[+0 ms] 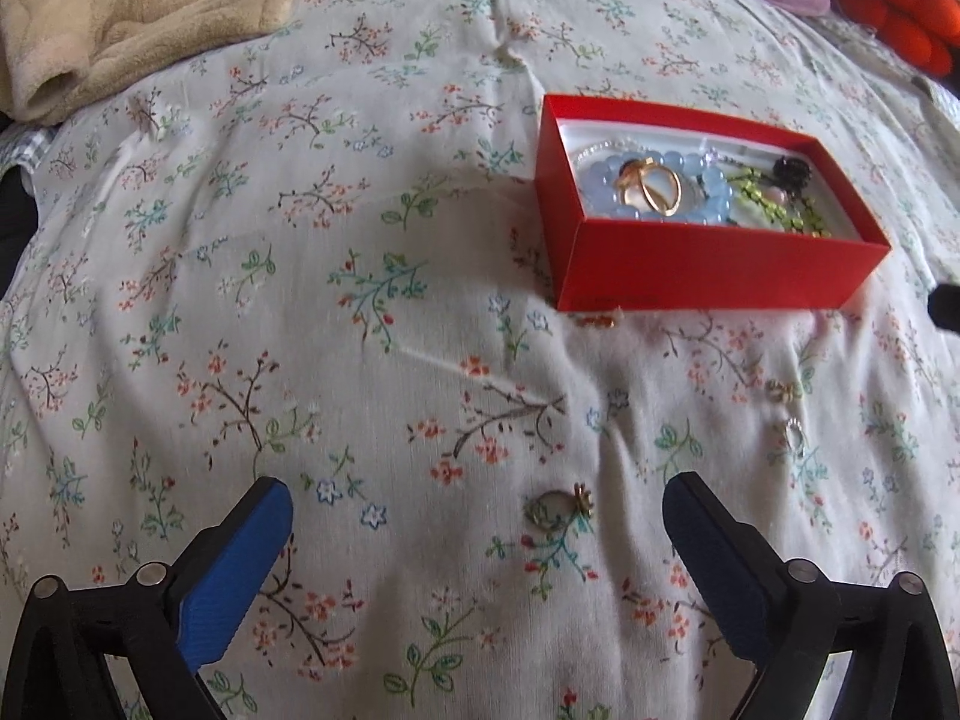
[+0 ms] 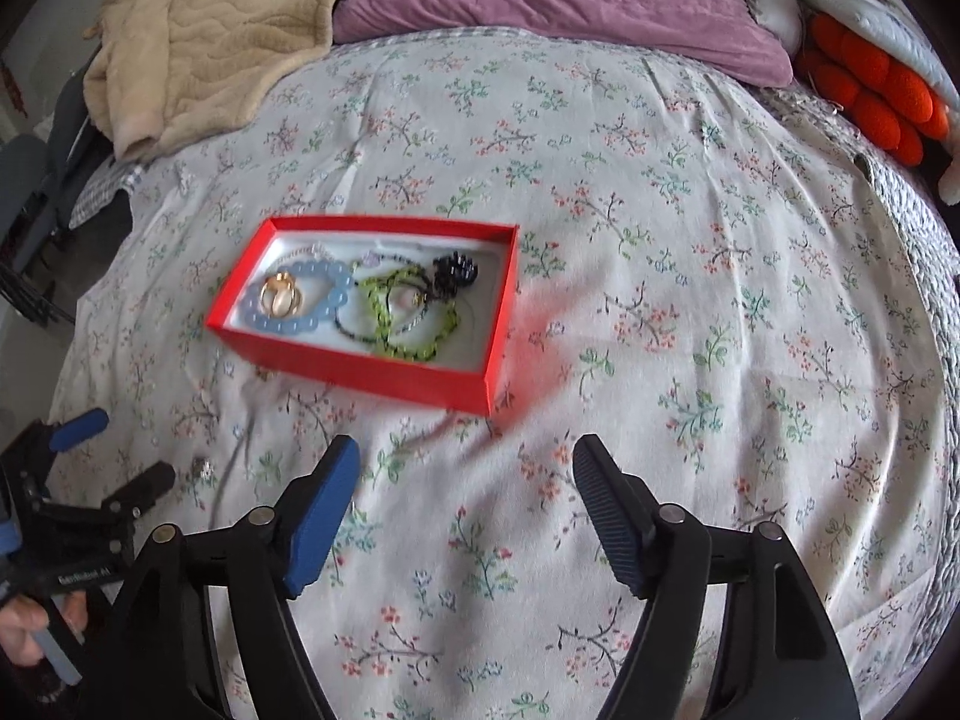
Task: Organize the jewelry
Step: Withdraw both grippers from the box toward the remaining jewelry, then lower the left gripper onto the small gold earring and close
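— Nearest the left wrist camera, what lies on the bedspread?

— Between the spread blue pads of the left gripper, a gold ring with a small flower top lies flat on the floral cloth, touching neither pad. Nothing is pinched.

— And the other loose pieces?

— Toward the right edge of that view sit a small gold piece and, just nearer, a silver ring. Another tiny gold bit lies right against the front wall of the red box.

— Where is the box itself?

— Out on the middle of the bedspread, open, well apart from both grippers. Inside, a pale blue bead bracelet circles two gold rings; beside it lie green bead strands and a black beaded cluster.

— The right gripper?

— The right gripper hovers over bare cloth short of the box, fingers wide apart, holding nothing.

— Beyond that?

— A beige blanket and a purple pillow lie at the far edge of the bed, with an orange plush at the far right corner.
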Available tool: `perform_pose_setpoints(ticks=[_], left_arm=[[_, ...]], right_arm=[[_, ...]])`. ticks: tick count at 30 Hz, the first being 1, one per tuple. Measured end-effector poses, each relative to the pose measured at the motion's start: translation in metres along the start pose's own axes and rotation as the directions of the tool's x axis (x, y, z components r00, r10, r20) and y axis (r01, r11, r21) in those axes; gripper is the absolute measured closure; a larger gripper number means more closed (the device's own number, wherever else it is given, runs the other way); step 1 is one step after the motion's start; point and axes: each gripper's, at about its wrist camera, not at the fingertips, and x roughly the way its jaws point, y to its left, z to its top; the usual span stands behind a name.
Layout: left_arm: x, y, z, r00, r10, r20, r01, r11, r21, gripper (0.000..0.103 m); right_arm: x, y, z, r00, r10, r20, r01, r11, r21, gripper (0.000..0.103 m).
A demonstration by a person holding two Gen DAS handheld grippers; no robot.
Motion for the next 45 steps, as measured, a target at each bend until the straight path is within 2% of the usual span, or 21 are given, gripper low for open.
perform_pose_setpoints(ticks=[3,8,13,19,23,26,34,41,45], left_arm=[[0.003,-0.001,-0.007,1.0,0.01,-0.01,-0.01,1.0,0.022,0.001],[0.007,-0.001,-0.018,1.0,0.018,-0.01,-0.017,0.999,0.043,0.001],[0.012,-0.004,-0.032,1.0,-0.007,0.025,0.006,0.998,0.065,0.001],[0.026,-0.006,-0.045,1.0,-0.016,0.026,0.013,0.996,0.09,0.001],[0.031,-0.004,-0.053,0.999,-0.013,0.04,0.009,0.996,0.09,0.001],[0.03,-0.005,-0.059,0.998,-0.007,0.056,0.001,0.995,0.101,0.001],[0.03,-0.004,-0.066,0.994,-0.014,0.108,0.002,0.993,0.117,0.0],[0.029,-0.003,-0.065,0.995,-0.017,0.096,0.005,0.992,0.123,0.0],[0.027,-0.002,-0.062,0.994,-0.05,0.094,0.035,0.988,0.147,0.001]], right_arm=[[0.005,-0.001,-0.015,1.0,-0.002,-0.024,0.002,1.0,-0.011,0.015],[0.016,0.001,-0.037,0.998,-0.041,-0.055,0.039,0.998,-0.049,0.011],[0.029,0.008,-0.057,0.997,-0.044,-0.064,0.038,0.995,-0.091,0.01],[0.049,0.019,-0.081,0.995,-0.038,-0.091,0.024,0.989,-0.149,0.01],[0.053,0.026,-0.092,0.996,-0.073,-0.043,0.063,0.975,-0.212,0.005],[0.055,0.022,-0.096,0.997,-0.078,-0.025,0.072,0.978,-0.198,0.0],[0.055,0.016,-0.105,0.996,-0.054,0.065,0.066,0.975,-0.212,0.0],[0.055,0.019,-0.108,0.994,-0.072,0.084,0.088,0.974,-0.207,0.0],[0.055,0.019,-0.107,0.995,-0.066,0.071,0.08,0.974,-0.21,0.0]])
